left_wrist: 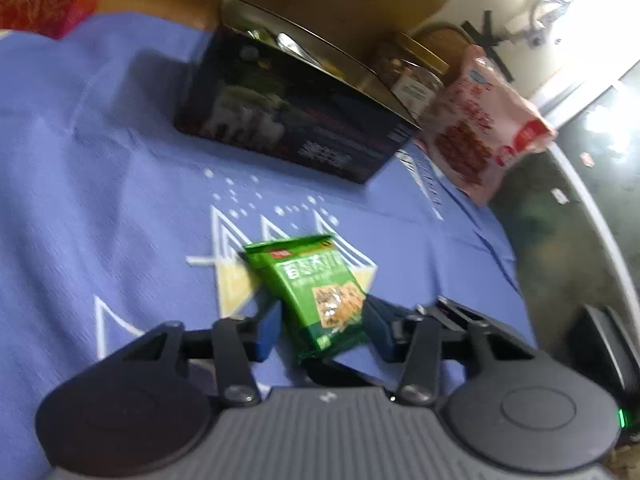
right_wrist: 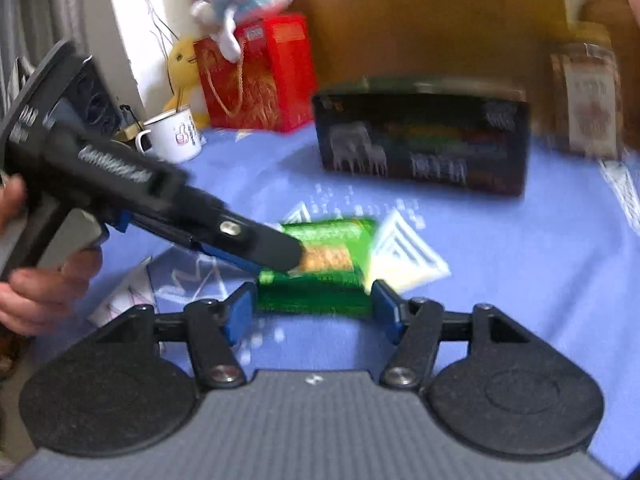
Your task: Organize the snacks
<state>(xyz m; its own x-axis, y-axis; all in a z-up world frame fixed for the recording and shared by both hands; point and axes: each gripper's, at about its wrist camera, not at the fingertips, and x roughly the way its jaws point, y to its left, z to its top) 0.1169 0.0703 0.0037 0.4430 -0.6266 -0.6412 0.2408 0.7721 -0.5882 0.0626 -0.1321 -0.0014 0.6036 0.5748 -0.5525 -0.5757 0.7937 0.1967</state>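
Right now the left gripper (left_wrist: 325,330) has its blue pads set either side of the green packet (left_wrist: 316,296); whether they press it I cannot tell. The right gripper (right_wrist: 314,310) stands open, its pads just clear of the packet's near edge, which lies on the blue tabletop (right_wrist: 520,280). With both grippers at one small packet, they could knock each other, or one closing could tug the packet from the other and skid it. At twelve o'clock, well apart, stands the open black box (right_wrist: 424,140), probably the goal. A loose hold might drop the packet on the way, or catch it on the box's rim.
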